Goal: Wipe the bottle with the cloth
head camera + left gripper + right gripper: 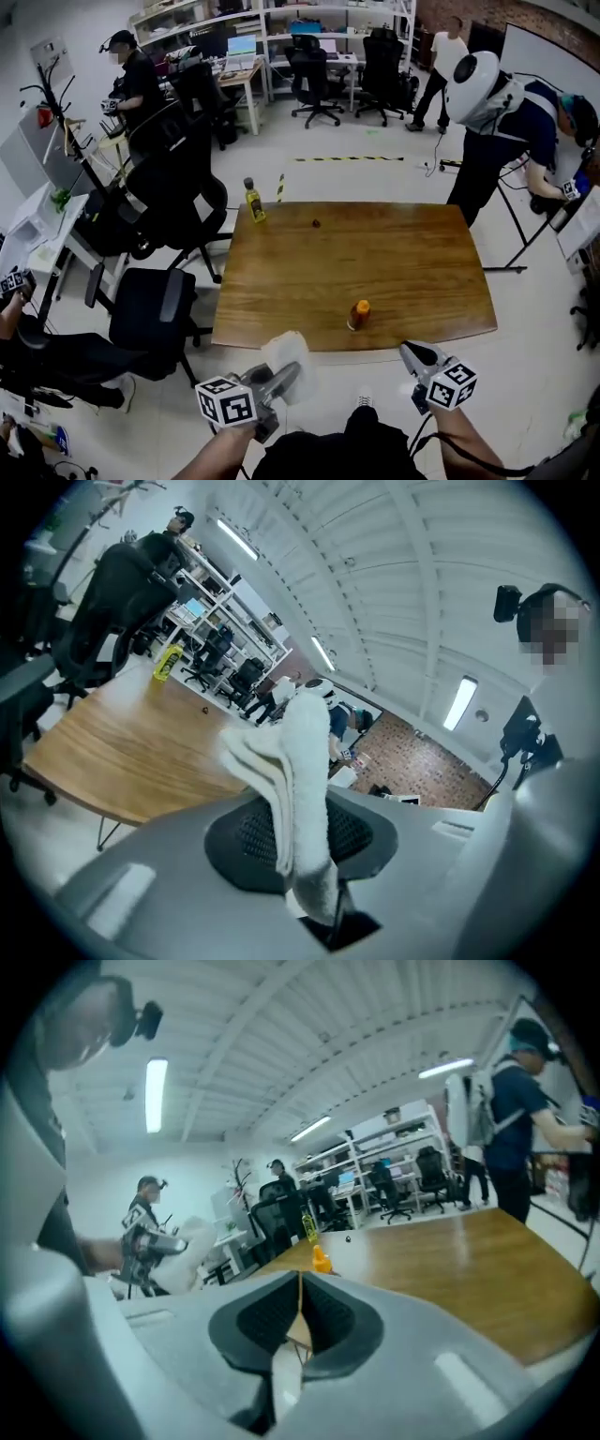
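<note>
A small orange bottle (358,314) (321,1260) stands upright near the front edge of the wooden table (394,262). My left gripper (289,373) (305,850) hangs below the table's front edge, left of the bottle. It is shut on a white cloth (286,352) (302,780), which sticks up out of the jaws in folds. My right gripper (410,352) (300,1302) is in front of the table, just right of the bottle. Its jaws are pressed together with nothing between them. Neither gripper touches the bottle.
A yellow bottle (253,202) (307,1227) stands at the table's far left corner, with a small dark object (316,223) near it. Black office chairs (150,309) crowd the left side. A person (511,122) bends over at the table's far right.
</note>
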The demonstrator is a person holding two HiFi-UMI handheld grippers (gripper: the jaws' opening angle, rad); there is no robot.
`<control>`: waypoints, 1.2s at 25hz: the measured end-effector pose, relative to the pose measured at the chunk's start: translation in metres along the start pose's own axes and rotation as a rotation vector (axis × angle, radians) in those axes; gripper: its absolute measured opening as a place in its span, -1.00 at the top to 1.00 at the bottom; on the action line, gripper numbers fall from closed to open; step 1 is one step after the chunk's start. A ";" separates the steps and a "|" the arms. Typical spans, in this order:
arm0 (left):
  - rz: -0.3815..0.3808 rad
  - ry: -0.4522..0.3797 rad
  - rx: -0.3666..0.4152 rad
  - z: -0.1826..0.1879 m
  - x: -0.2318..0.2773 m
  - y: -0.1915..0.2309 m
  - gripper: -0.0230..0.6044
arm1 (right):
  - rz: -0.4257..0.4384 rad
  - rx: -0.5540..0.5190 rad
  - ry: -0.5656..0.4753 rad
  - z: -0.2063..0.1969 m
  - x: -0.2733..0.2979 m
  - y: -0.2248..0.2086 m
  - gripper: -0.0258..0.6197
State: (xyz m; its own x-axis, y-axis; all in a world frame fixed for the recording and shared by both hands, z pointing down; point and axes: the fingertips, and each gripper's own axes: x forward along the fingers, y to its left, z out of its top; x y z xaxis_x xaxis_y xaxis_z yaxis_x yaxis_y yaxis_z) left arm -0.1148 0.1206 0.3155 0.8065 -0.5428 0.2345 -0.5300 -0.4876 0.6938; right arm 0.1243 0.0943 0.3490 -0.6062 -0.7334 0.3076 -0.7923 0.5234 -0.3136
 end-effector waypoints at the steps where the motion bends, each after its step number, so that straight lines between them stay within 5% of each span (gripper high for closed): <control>1: -0.021 0.010 0.009 -0.005 -0.008 -0.005 0.61 | -0.021 0.059 -0.015 -0.006 -0.014 0.011 0.91; 7: -0.110 0.063 0.070 -0.027 -0.029 -0.030 0.61 | -0.130 0.137 -0.005 -0.041 -0.084 0.080 0.91; 12: -0.144 0.104 0.092 -0.051 -0.040 -0.045 0.61 | -0.126 0.165 0.002 -0.055 -0.108 0.110 0.91; 24: -0.081 0.055 0.125 -0.068 -0.021 -0.069 0.61 | -0.048 0.083 0.019 -0.048 -0.123 0.102 0.91; 30: -0.052 0.010 0.028 -0.072 -0.014 -0.080 0.61 | 0.014 0.064 0.012 -0.042 -0.124 0.094 0.91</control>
State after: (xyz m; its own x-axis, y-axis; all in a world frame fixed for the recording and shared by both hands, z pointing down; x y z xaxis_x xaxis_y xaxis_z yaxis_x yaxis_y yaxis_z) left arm -0.0645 0.2166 0.3057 0.8358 -0.5092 0.2054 -0.4941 -0.5343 0.6859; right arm 0.1217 0.2529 0.3190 -0.6182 -0.7207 0.3137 -0.7780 0.5041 -0.3750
